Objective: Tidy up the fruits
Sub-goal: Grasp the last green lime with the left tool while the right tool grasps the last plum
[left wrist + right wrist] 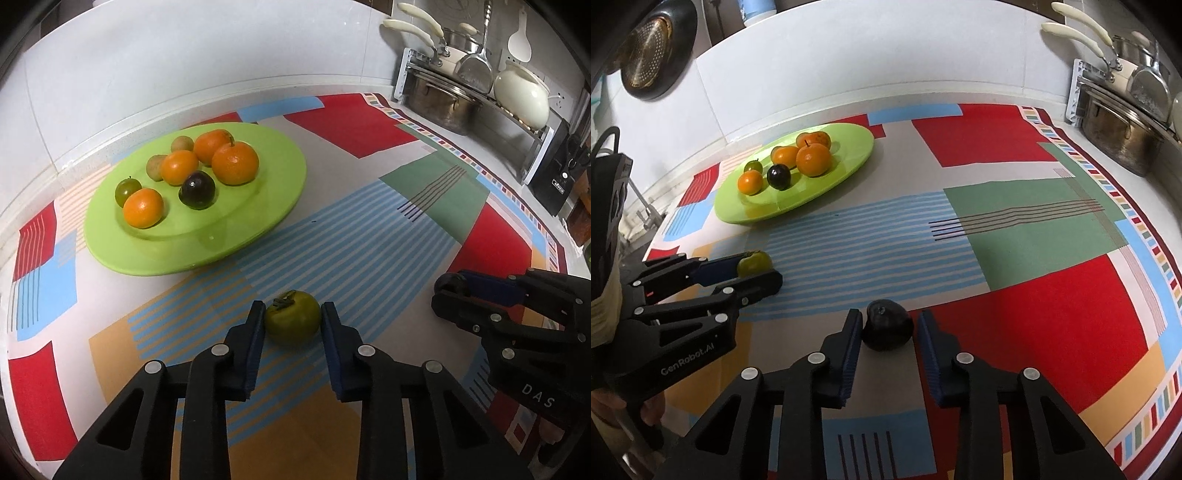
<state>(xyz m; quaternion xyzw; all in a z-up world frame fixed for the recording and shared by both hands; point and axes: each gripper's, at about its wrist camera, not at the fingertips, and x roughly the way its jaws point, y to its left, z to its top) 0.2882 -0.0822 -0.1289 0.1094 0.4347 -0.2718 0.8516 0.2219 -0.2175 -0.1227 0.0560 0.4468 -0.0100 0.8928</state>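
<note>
A green plate (258,206) (846,162) holds several oranges, a dark plum (197,190) and small green fruits. My left gripper (292,317) straddles a green persimmon-like fruit (293,316) that rests on the cloth; both pads touch its sides. It also shows in the right wrist view (755,261) between the left fingers. My right gripper (888,325) is open around a dark fruit (887,329) on the cloth, with small gaps at each side. In the left wrist view the right gripper (448,291) is seen from the side at the right.
A colourful patterned cloth (369,240) covers the counter. A dish rack (476,92) with pots, ladles and a white pot stands at the back right. A colander (650,55) hangs at the back left. The tiled wall runs behind the plate.
</note>
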